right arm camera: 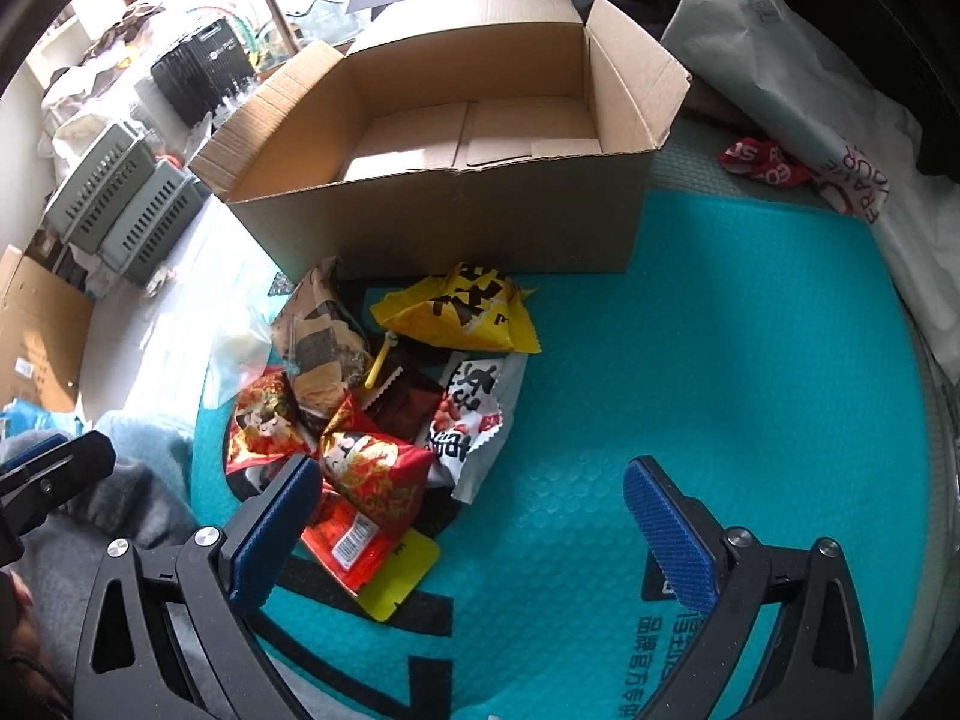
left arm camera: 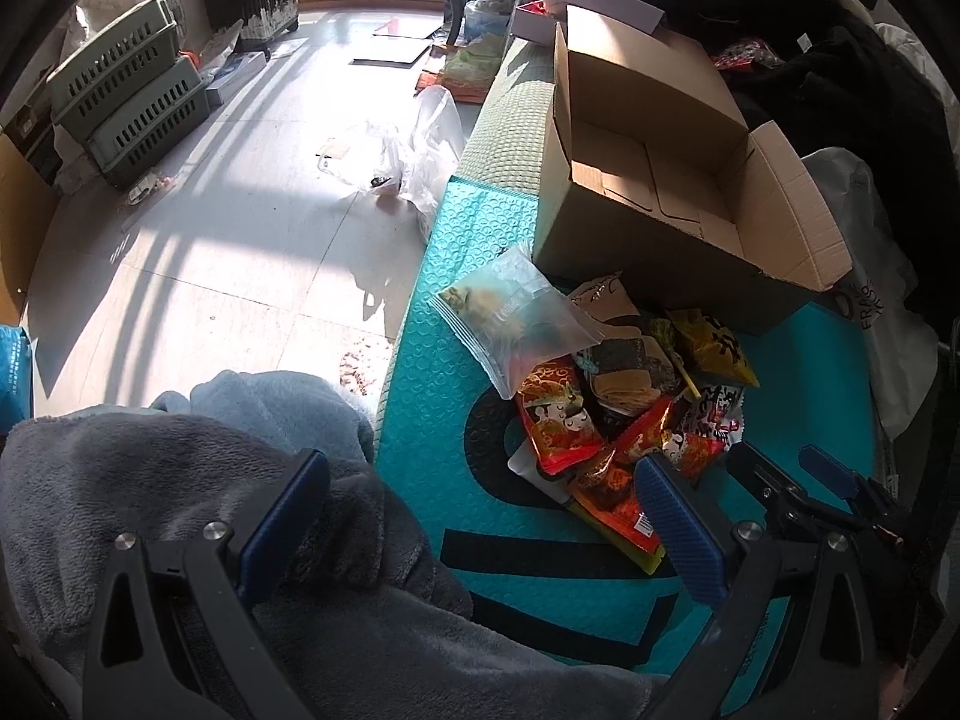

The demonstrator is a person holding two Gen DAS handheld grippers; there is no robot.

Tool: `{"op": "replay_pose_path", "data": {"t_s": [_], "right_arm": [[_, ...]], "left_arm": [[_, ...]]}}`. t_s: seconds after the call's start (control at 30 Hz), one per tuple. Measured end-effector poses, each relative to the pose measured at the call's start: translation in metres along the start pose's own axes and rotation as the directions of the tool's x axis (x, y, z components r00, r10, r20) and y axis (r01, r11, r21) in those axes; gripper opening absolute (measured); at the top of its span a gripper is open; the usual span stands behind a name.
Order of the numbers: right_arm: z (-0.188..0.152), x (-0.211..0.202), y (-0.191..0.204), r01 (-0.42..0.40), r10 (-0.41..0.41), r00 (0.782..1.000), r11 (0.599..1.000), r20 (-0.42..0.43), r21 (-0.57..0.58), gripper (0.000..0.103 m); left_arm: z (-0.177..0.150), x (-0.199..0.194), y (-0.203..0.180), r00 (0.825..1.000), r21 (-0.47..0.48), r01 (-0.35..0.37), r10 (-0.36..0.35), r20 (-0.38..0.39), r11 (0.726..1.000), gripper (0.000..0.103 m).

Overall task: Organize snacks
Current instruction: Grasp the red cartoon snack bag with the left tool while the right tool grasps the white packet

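Snacks: a heap of packets (right arm camera: 384, 396) on the teal mat (right arm camera: 720, 360), just before the empty cardboard box (right arm camera: 456, 210).
Handling: likely light, crinkly, slippery, the contents crushable; pinch a flat sealed edge, such as that of the red packet (right arm camera: 372, 468).
Left tongs (left arm camera: 480, 516): spread wide, holding nothing.
Right tongs (right arm camera: 474, 516): spread wide, holding nothing, near the heap.

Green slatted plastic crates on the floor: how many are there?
2, stacked by the left wall: an upper green slatted plastic crate tilted atop a lower one. Others may be hidden behind the clutter.
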State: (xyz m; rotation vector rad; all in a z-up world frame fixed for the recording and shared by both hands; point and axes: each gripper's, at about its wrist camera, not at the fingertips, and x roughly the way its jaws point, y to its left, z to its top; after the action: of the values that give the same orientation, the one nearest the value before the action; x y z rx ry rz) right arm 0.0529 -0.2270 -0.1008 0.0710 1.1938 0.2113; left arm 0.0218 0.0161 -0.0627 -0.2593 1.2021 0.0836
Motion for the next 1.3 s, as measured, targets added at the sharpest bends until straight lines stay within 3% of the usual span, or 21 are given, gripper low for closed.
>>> {"op": "replay_pose_path", "data": {"t_s": [0.3, 0.7, 0.97, 1.17, 1.3], "right_arm": [[0.013, 0.024, -0.012, -0.001, 0.003, 0.999, 0.999, -0.048, 0.032, 0.094], [0.021, 0.048, -0.019, -0.043, 0.049, 0.993, 0.998, -0.107, 0.05, 0.076], [0.025, 0.054, -0.017, -0.037, 0.039, 0.994, 0.999, -0.107, 0.016, 0.069], [0.023, 0.054, -0.018, -0.034, 0.035, 0.993, 0.999, -0.117, 0.014, 0.057], [0.02, 0.054, -0.014, -0.046, 0.045, 0.991, 0.999, -0.122, -0.004, 0.041]], "left_arm": [[0.012, 0.034, -0.007, 0.996, -0.033, 0.032, -0.035, -0.086, 0.999, 0.101], [0.021, 0.071, -0.017, 0.985, -0.06, 0.033, -0.043, -0.164, 0.998, 0.089], [0.023, 0.091, -0.02, 0.973, -0.086, 0.037, -0.056, -0.223, 0.996, 0.057], [0.025, 0.095, -0.026, 0.976, -0.061, 0.054, -0.065, -0.208, 0.997, 0.045], [0.025, 0.104, -0.035, 0.972, -0.042, 0.041, -0.05, -0.229, 0.998, 0.045]]}}
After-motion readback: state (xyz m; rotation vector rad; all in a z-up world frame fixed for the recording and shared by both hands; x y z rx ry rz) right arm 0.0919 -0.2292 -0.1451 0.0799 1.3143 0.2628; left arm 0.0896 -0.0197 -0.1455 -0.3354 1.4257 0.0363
